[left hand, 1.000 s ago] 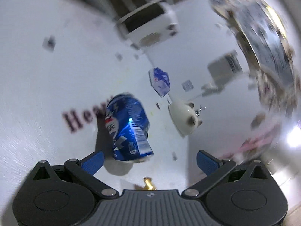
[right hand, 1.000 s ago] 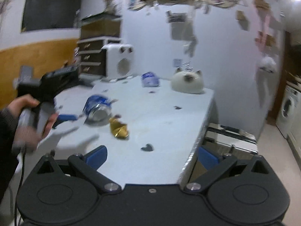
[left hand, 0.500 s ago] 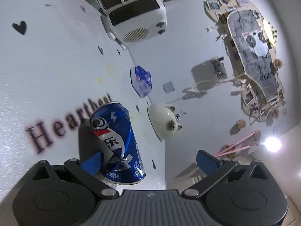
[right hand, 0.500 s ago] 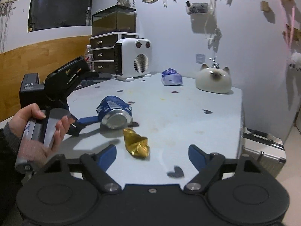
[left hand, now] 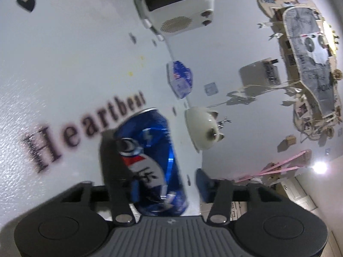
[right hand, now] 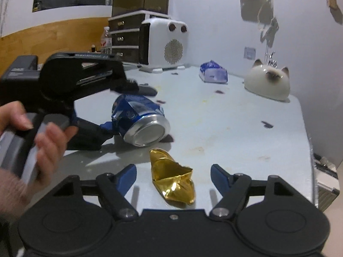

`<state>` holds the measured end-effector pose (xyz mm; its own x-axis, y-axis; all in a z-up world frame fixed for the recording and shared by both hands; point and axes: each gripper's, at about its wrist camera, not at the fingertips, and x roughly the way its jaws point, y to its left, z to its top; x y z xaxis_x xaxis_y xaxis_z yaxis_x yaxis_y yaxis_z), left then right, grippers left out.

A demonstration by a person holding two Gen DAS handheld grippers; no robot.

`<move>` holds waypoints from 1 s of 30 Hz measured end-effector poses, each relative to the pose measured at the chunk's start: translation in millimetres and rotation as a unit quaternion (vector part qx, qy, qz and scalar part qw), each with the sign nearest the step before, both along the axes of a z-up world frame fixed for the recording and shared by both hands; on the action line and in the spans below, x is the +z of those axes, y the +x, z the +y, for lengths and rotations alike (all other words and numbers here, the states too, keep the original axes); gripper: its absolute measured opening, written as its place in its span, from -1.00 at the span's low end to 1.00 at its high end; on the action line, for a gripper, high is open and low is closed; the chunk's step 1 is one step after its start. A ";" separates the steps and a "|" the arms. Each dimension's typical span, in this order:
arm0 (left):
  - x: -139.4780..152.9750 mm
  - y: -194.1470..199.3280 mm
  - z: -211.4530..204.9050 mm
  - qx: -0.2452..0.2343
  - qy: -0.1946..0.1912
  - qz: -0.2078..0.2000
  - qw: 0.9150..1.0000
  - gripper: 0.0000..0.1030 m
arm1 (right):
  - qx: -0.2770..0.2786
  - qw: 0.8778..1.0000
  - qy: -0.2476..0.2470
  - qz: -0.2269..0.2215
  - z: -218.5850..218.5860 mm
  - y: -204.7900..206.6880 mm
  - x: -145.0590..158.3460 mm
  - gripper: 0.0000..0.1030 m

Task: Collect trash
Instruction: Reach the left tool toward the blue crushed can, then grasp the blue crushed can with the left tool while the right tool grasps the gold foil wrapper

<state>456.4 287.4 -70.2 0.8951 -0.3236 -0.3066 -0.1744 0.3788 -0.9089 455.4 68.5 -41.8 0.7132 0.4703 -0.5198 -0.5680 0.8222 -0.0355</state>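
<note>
A dented blue Pepsi can (left hand: 150, 162) lies on its side on the white table. My left gripper (left hand: 169, 187) has it between its fingers, which are closing but still apart from it on the right side. In the right wrist view the can (right hand: 139, 122) lies with its silver end toward me, the left gripper (right hand: 111, 109) around it. A crumpled gold foil wrapper (right hand: 173, 182) lies between the open fingers of my right gripper (right hand: 173, 176). A crumpled blue and white packet (right hand: 213, 75) lies farther back; it also shows in the left wrist view (left hand: 181, 79).
A white heater (right hand: 164, 45) stands at the table's back edge. A white ceramic cat (right hand: 268, 82) sits at the back right. The table's right edge (right hand: 308, 145) drops to a case on the floor. Dark drawers stand behind the heater.
My left gripper has moved forward around the can and its fingers have narrowed. My right gripper has moved toward the gold wrapper, which now lies between its fingers.
</note>
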 end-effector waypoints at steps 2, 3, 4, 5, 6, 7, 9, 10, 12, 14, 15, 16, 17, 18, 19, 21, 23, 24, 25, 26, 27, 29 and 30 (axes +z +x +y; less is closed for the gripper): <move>-4.2 -0.6 1.6 0.001 -0.008 -0.001 1.000 -0.25 | 0.001 1.000 -0.009 0.022 5.8 5.3 -2.5 0.25; -3.6 -0.7 1.3 0.000 -0.004 -0.001 1.000 -0.25 | 0.005 1.000 -0.010 0.025 6.7 5.1 -2.6 0.08; -2.0 -1.2 0.2 -0.002 0.005 -0.003 1.000 -0.29 | 0.008 1.000 -0.011 0.026 7.2 4.0 -2.7 0.02; 0.3 -2.0 -1.5 -0.004 0.016 -0.007 1.000 -0.33 | 0.010 0.999 -0.009 0.029 7.1 2.7 -3.0 -0.08; 3.2 -3.6 -3.4 -0.004 0.027 -0.009 1.000 -0.35 | 0.012 0.999 -0.004 0.033 6.3 0.8 -3.0 -0.08; 6.7 -5.4 -5.2 -0.005 0.041 -0.010 0.999 -0.38 | 0.014 0.999 0.001 0.037 5.2 -1.5 -3.3 -0.08; 12.7 -10.5 -8.8 -0.008 0.070 -0.013 0.997 -0.41 | 0.019 0.999 0.003 0.039 3.8 -7.8 -3.6 -0.08; 15.1 -13.5 -10.1 -0.008 0.082 -0.014 0.996 -0.42 | 0.019 0.999 0.004 0.040 3.4 -11.1 -4.0 -0.08; 18.7 -20.6 -13.0 -0.008 0.103 -0.016 0.994 -0.42 | 0.015 0.999 0.003 0.040 2.1 -18.8 -3.9 -0.08; 20.1 -27.3 -16.5 -0.010 0.115 -0.017 0.993 -0.42 | 0.013 0.999 0.003 0.040 0.2 -26.6 -3.7 -0.08; 21.1 -31.2 -18.9 -0.013 0.122 -0.018 0.992 -0.42 | 0.012 0.999 0.003 0.041 -1.6 -30.8 -3.7 -0.08; 22.4 -35.7 -21.7 -0.015 0.130 -0.019 0.991 -0.42 | 0.013 0.999 0.005 0.041 -4.1 -36.6 -3.7 -0.08; 23.9 -41.5 -24.6 -0.017 0.140 -0.020 0.990 -0.42 | 0.012 0.999 0.005 0.042 -6.1 -39.2 -3.5 -0.09; 25.4 -46.9 -27.2 -0.018 0.148 -0.019 0.989 -0.43 | 0.011 0.999 0.005 0.042 -8.6 -43.3 -3.2 -0.10; 27.1 -51.8 -29.2 -0.019 0.154 -0.019 0.988 -0.43 | 0.012 0.999 0.005 0.042 -11.0 -48.1 -2.6 -0.10; 31.0 -63.5 -33.8 -0.020 0.168 -0.022 0.985 -0.43 | 0.014 0.998 0.013 0.053 -18.6 -56.9 -0.6 -0.10; 35.7 -75.6 -37.8 -0.022 0.186 -0.025 0.982 -0.43 | 0.012 0.998 0.017 0.058 -25.5 -65.8 1.2 -0.10; 38.2 -82.8 -39.7 -0.022 0.195 -0.026 0.980 -0.43 | 0.010 0.998 0.018 0.057 -28.8 -70.3 1.9 -0.11; 40.4 -89.5 -41.5 -0.021 0.202 -0.028 0.979 -0.43 | 0.007 0.998 0.021 0.058 -33.2 -75.0 3.1 -0.10; 42.3 -96.6 -43.4 -0.020 0.211 -0.028 0.977 -0.43 | 0.004 0.998 0.026 0.060 -36.9 -78.7 3.9 -0.11; 44.5 -104.4 -45.6 -0.020 0.221 -0.026 0.975 -0.43 | 0.002 0.998 0.031 0.061 -41.0 -83.1 5.0 -0.11; 47.9 -117.3 -50.4 -0.018 0.240 -0.023 0.970 -0.43 | 0.001 0.997 0.039 0.063 -48.3 -91.7 7.7 -0.11; 49.7 -124.5 -53.7 -0.017 0.252 -0.023 0.967 -0.43 | 0.001 0.997 0.043 0.063 -52.1 -97.2 9.1 -0.11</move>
<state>331.8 233.7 -20.5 0.9027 -0.1732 -0.3939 -0.1177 0.7812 -0.6131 358.2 16.4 -32.7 0.6431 0.5182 -0.5638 -0.5656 0.8178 0.1064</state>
